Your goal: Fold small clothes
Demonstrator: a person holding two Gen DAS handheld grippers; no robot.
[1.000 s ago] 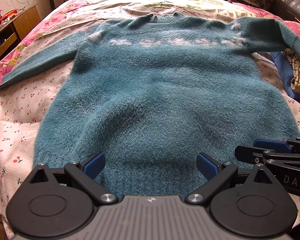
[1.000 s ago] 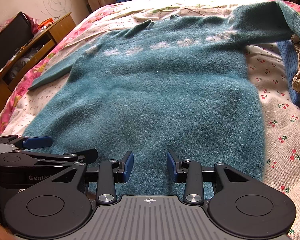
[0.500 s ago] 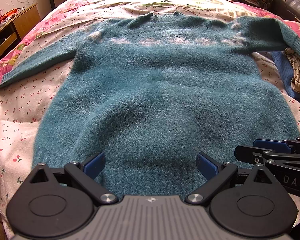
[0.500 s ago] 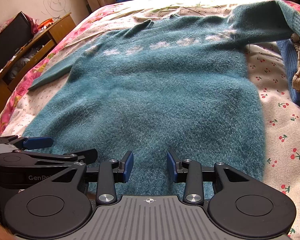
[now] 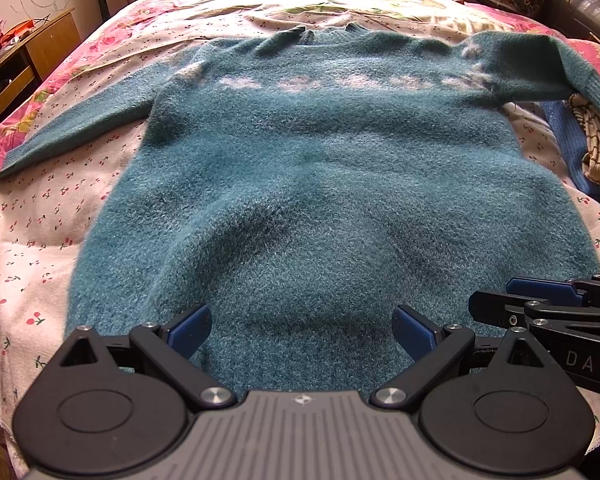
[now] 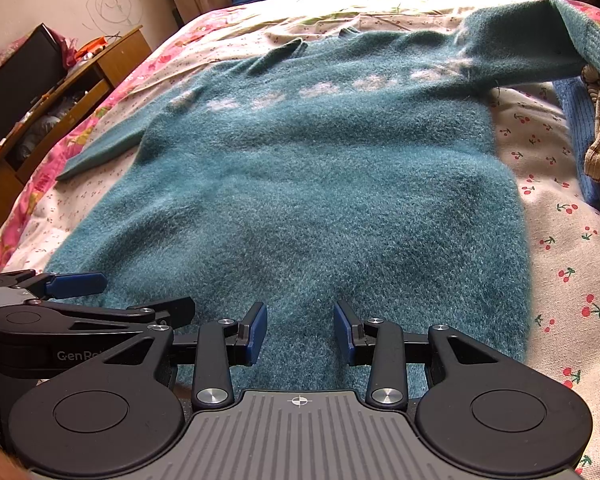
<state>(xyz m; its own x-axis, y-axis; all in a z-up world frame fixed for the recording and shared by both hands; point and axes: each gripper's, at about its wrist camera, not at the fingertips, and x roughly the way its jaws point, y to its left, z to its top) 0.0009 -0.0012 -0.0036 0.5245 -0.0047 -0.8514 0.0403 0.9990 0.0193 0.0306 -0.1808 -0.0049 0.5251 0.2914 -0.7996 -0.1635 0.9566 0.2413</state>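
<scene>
A fuzzy teal sweater (image 5: 324, 168) with a band of pale patches across the chest lies spread flat on the bed, neck at the far end, sleeves out to both sides; it also shows in the right wrist view (image 6: 320, 184). My left gripper (image 5: 300, 330) is wide open and empty, just above the sweater's near hem. My right gripper (image 6: 300, 332) is partly open and empty over the hem too, right beside the left one. Each gripper shows at the edge of the other's view.
The bed has a cherry-print sheet (image 5: 32, 216) over a pink floral cover. A pile of other clothes, blue and beige (image 5: 592, 148), lies at the right, under the sweater's right cuff. A wooden side table (image 6: 60, 96) stands left of the bed.
</scene>
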